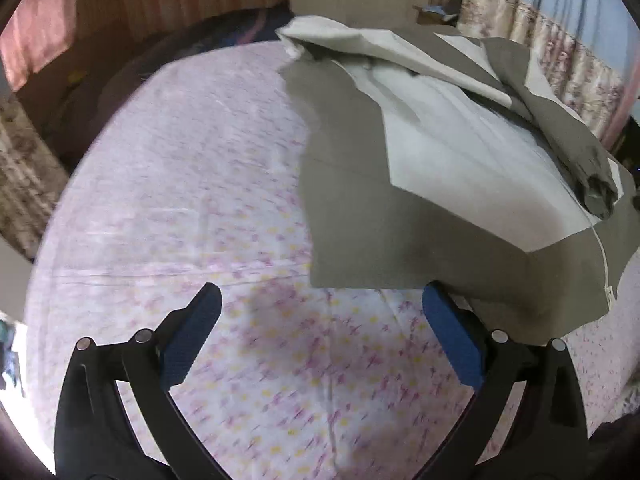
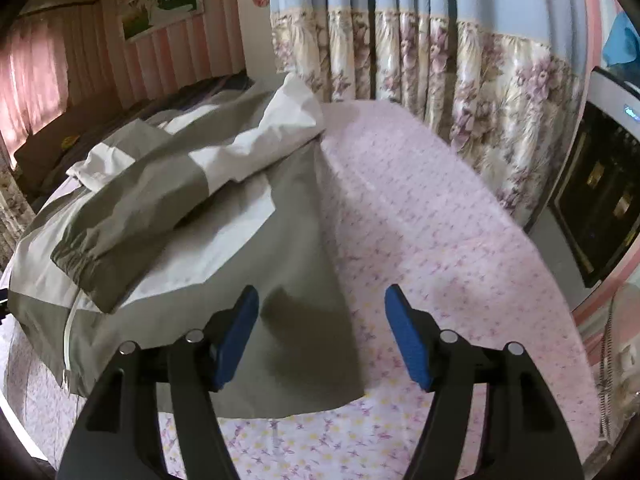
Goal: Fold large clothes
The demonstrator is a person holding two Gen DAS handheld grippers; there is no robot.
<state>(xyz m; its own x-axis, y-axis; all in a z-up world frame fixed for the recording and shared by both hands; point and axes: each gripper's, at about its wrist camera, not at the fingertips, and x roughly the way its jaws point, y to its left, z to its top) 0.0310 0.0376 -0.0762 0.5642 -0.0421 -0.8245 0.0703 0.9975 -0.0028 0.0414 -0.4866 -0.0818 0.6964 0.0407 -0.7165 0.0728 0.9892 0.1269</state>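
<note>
A large olive-grey and white jacket [image 1: 400, 216] lies partly folded on a bed with a pink flowered sheet [image 1: 180, 200]. In the left wrist view my left gripper [image 1: 322, 300] stands wide open over bare sheet, its right finger just below the jacket's lower left hem, nothing between the blue pads [image 1: 452, 340]. In the right wrist view the same jacket [image 2: 192, 216] shows a sleeve with an elastic cuff [image 2: 80, 264] folded across its front. My right gripper [image 2: 322, 308] is open above the jacket's lower right corner, holding nothing.
Flowered blue curtains [image 2: 440, 80] hang behind the bed on the right. A dark cabinet [image 2: 592, 200] stands at the far right. Pink striped wall [image 2: 132, 40] and dark bedding [image 1: 120, 72] lie beyond the bed's far end. The sheet [image 2: 440, 220] stretches right of the jacket.
</note>
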